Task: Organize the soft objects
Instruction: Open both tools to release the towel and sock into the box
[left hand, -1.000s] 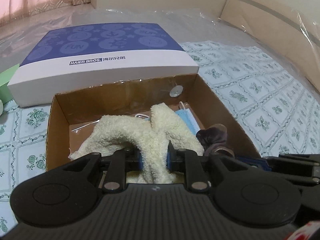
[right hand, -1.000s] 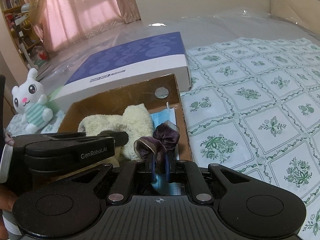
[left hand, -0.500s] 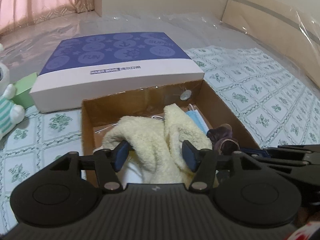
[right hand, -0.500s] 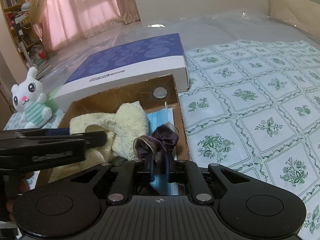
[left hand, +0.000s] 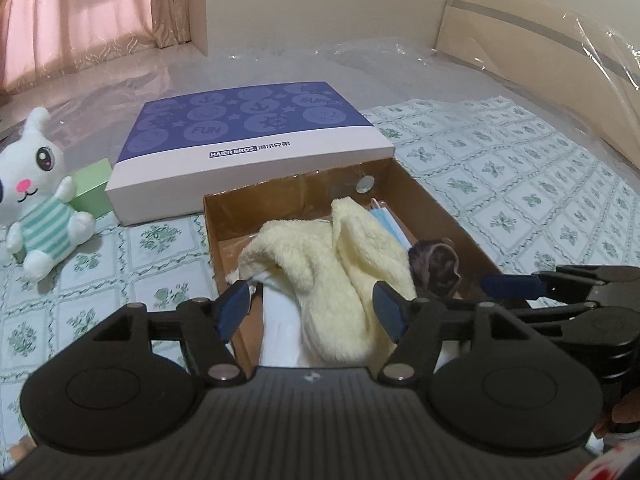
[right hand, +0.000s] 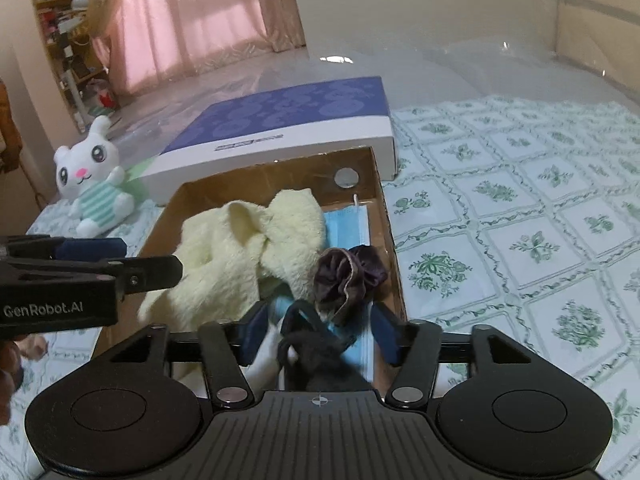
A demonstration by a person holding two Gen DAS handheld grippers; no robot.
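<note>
An open cardboard box [left hand: 440,216] [right hand: 386,216] holds a cream fluffy towel [left hand: 328,264] [right hand: 240,248], a blue face mask [left hand: 390,222] [right hand: 348,226] and a dark purple scrunchie [left hand: 438,264] [right hand: 348,276]. My left gripper [left hand: 312,308] is open, just above the box's near end, with the towel lying loose between its fingers. My right gripper [right hand: 318,332] is open over the box's right side. The scrunchie rests just beyond its fingertips. A black item [right hand: 320,356] lies under it.
A purple-and-white flat box [left hand: 248,144] [right hand: 288,128] lies behind the cardboard box. A white plush bunny [left hand: 38,196] [right hand: 94,176] and a green block [left hand: 90,184] sit at the left. The floral cloth [right hand: 520,220] stretches to the right. Plastic sheeting covers the far bed.
Both grippers opened. The left let go of the towel, the right let go of the scrunchie. Both drew back and up from the box.
</note>
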